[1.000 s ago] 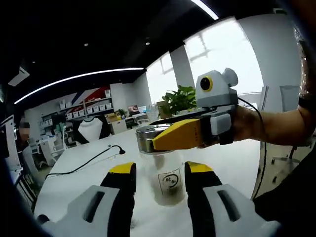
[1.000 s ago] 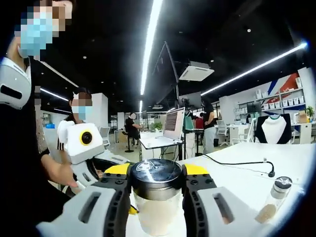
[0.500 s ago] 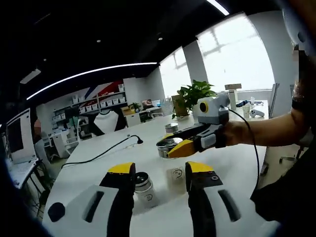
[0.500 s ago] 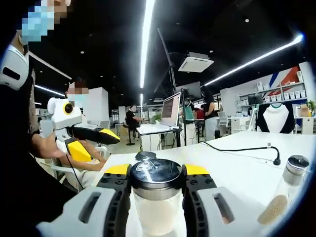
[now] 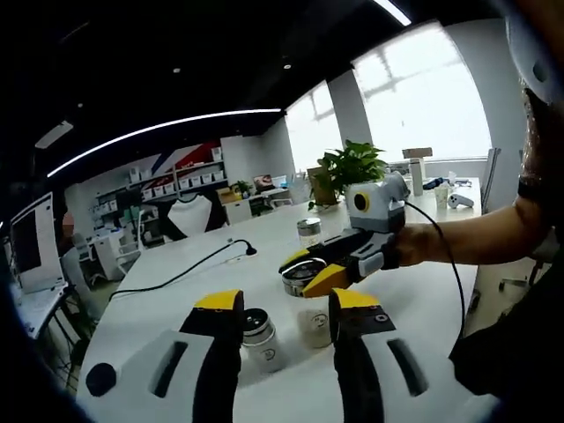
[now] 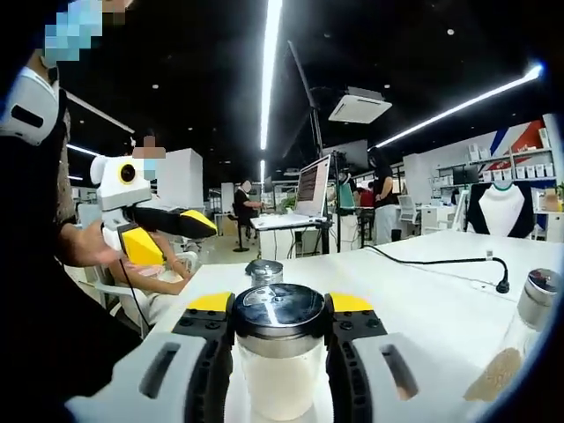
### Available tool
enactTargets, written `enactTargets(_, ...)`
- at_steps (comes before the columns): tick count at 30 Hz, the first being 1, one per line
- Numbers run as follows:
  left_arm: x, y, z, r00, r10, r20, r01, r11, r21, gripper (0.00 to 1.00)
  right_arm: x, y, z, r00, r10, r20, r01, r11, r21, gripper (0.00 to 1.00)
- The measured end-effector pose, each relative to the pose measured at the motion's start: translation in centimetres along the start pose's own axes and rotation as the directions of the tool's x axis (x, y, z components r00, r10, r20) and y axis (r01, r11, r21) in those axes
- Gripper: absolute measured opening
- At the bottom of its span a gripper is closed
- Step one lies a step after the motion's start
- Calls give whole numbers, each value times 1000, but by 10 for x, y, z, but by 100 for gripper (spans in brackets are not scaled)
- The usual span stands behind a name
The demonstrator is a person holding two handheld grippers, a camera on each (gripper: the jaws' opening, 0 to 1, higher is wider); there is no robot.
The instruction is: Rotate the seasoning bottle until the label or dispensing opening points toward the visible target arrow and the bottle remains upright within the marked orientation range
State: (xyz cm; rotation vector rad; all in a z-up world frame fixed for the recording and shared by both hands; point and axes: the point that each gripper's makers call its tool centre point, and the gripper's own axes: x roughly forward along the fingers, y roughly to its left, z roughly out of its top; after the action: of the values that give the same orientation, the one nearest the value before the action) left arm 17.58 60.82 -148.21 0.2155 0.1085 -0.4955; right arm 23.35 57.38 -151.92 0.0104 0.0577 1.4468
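Over the last second the left claw [image 5: 275, 304] has backed away from the seasoning bottle [image 6: 278, 357]; half a second ago it had already drawn off, and it sits much the same now. Its jaws stand apart with nothing between them, held above the white worktop [image 5: 414, 291]. The right claw [image 6: 278, 308] is clamped on the seasoning bottle just under its dark metal cap, the bottle upright; in the left gripper view the same bottle [image 5: 315, 322] stands beneath the right claw [image 5: 304, 271].

Bottles count three: the gripped one, a small capped jar [image 5: 258, 335] just beside it, and a third shaker [image 5: 309, 232] well apart toward the far edge. In the right gripper view, the shaker [image 6: 529, 335] stands near the right side. A black cable [image 5: 181, 275] crosses the open worktop behind them. Wide bare surface lies around the bottles on every side.
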Motion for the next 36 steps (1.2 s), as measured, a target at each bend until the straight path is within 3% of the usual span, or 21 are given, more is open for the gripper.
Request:
enactTargets(15, 5, -3, 2, 1000, -14, -21, 14, 1000, 21, 47, -2, 8, 5, 995, 95, -24, -96, 994, -45, 39)
enactTargets(18, 5, -3, 2, 1000, -15, -25, 16, 1000, 19, 47, -3, 5, 9, 997, 77, -26, -78, 996, -45, 49)
enactTargets(20, 6, -3, 3, 1000, -18, -24, 18, 1000, 15, 47, -5, 5, 10, 997, 65, -29, -66, 997, -40, 49)
enactTargets(23, 7, -4, 4, 999, -25, -22, 25, 1000, 8, 47, -12, 5, 18, 1000, 19, -11, -19, 999, -36, 48)
enactTargets(26, 9, -6, 6, 1000, -28, -14, 28, 1000, 4, 47, -26, -4, 28, 997, -82, 13, 83, 996, -44, 47)
enactTargets(29, 12, -10, 9, 999, -38, -6, 38, 999, 0, 47, -41, -7, 39, 985, -162, 61, 165, 986, -39, 46)
enactTargets(33, 15, -16, 12, 999, -54, -2, 54, 999, -6, 48, -59, -5, 38, 974, -217, 61, 220, 975, -43, 40)
enactTargets(36, 15, -18, 13, 998, -58, 1, 58, 998, -10, 49, -73, -11, 34, 950, -305, 71, 308, 951, -25, 44)
